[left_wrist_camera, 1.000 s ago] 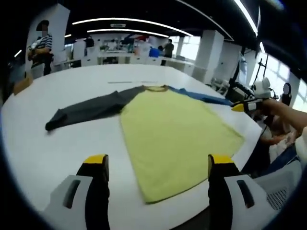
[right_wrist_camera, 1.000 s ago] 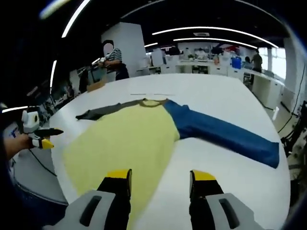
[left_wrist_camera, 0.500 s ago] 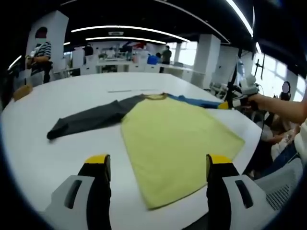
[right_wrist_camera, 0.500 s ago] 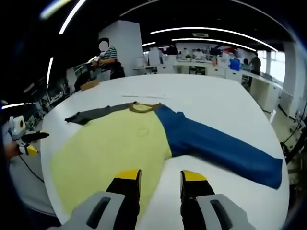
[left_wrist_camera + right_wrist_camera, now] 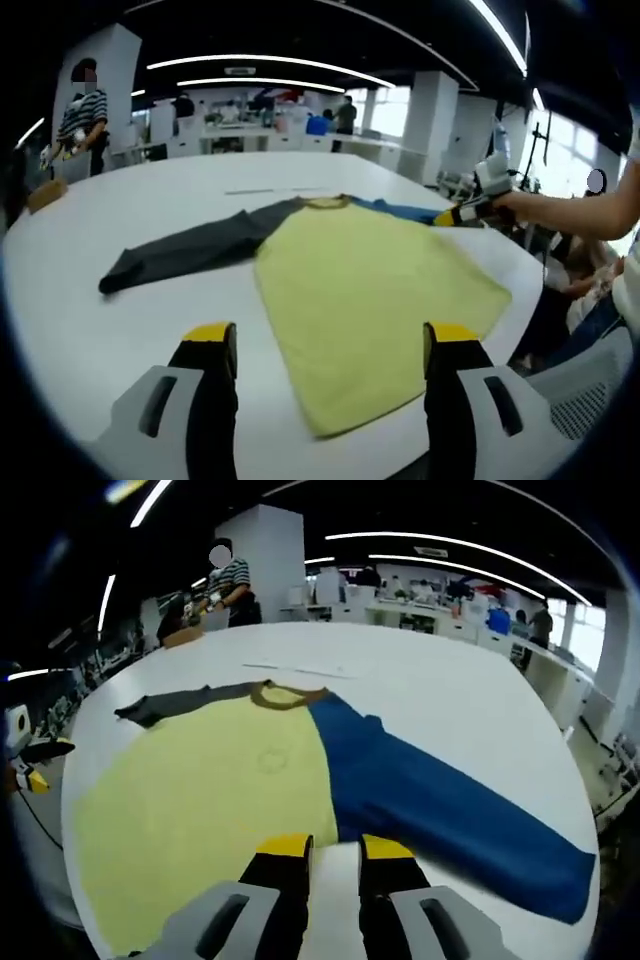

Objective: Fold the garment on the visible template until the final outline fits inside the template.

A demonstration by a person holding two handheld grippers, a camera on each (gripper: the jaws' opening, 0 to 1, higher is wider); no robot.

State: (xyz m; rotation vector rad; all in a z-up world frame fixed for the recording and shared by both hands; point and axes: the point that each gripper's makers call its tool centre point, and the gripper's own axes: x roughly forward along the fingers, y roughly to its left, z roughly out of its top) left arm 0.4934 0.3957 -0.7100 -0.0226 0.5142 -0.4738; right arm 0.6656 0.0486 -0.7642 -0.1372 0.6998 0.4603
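— Open-plan lab behind, long ceiling lights, people standing at the far benches. What's on the white table (image 5: 90, 330)?

— One garment (image 5: 370, 290), laid flat: yellow body in the middle, grey sleeve (image 5: 190, 245) stretched out to the left, blue sleeve (image 5: 450, 815) out to the right. Nothing is folded yet. I can't make out a template outline beneath it.

— And the left gripper (image 5: 328, 340)?

— It hangs above the near hem of the yellow panel, jaws wide apart, holding nothing. Its view has hardly shifted over the last second.

— The right gripper (image 5: 335, 848)?

— That's the one that changed. A second ago its jaws were well apart; now they stand nearly together, with only a thin gap. It has also dropped closer, to where the yellow body meets the blue sleeve near the armpit. I can't tell whether any cloth is pinched between them.

— Meaning?

— Probably the first fold is starting from the right, with the blue sleeve to be carried over the body.
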